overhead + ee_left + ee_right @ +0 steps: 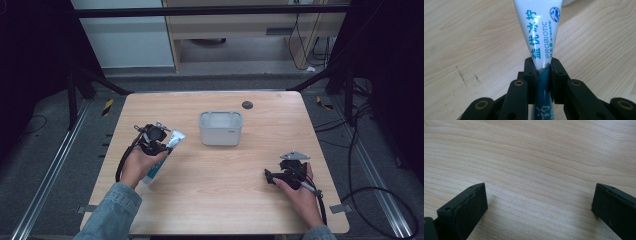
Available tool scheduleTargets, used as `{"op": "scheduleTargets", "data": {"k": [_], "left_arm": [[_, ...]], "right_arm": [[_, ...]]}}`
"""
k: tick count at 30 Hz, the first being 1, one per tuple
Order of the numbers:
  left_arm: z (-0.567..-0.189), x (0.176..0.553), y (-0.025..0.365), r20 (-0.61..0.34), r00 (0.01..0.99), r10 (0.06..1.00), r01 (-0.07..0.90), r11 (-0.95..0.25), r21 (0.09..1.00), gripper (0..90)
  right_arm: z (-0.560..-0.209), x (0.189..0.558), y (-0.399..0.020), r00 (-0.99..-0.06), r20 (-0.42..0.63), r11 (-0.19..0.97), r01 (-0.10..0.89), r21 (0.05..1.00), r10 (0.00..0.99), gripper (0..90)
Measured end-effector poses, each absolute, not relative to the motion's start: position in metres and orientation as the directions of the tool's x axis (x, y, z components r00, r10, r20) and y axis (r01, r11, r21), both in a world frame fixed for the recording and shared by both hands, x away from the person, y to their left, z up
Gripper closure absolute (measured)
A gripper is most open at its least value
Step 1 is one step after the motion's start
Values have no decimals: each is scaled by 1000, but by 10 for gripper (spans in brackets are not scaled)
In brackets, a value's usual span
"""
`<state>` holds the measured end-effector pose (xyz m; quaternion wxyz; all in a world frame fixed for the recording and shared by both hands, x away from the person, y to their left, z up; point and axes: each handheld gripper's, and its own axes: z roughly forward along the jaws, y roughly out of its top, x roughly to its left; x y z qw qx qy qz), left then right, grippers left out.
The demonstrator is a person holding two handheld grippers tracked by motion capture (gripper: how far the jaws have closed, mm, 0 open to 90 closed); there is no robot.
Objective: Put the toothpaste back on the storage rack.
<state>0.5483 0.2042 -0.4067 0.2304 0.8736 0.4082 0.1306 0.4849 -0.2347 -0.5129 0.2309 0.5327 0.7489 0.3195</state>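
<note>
Left tongs (541,71) clamped tight on a toothpaste tube (539,30), jaws pinching it where the white body gives way to the teal band, flat crimped end running out ahead of the jaws toward a grey bin (220,128). Seen from the high view, same tube (175,140) slanting through the left tongs (159,146), its lower end poking out behind them by the person's wrist, lifted or barely resting on the worktop (220,200) — cannot tell which. Right tongs (539,205) spread wide, holding nothing, bare wood grain between the jaws; in the high view, right tongs (274,176) parked low and well apart from the left tongs and from the bin.

Risks, by judgement: glossy soft plastic squashed between narrow hard jaws, so likely to slide lengthwise or swivel about the pinch point if swung quickly. Long ends overhanging on both sides of the grip, so liable to sag and catch the bin rim on the way in. Heavy squeeze near the middle apt to crease the tube or push paste toward the cap.

Materials: tube smooth, shiny, tapering to a wedge, printed in teal lettering. Bin matte grey plastic, rounded rectangle, open top, straight walls, standing ahead of the left tongs. Worktop pale laminate with fine wood grain, faint scuffs beside the left jaws.
</note>
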Motion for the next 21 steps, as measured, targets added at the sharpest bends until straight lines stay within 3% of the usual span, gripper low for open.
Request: {"op": "scheduleTargets", "data": {"k": [21], "left_arm": [[-370, 549, 188, 54, 624, 779, 583, -511, 632, 780]], "right_arm": [[-513, 485, -233, -318, -4, 221, 652, 725, 948, 10]]}}
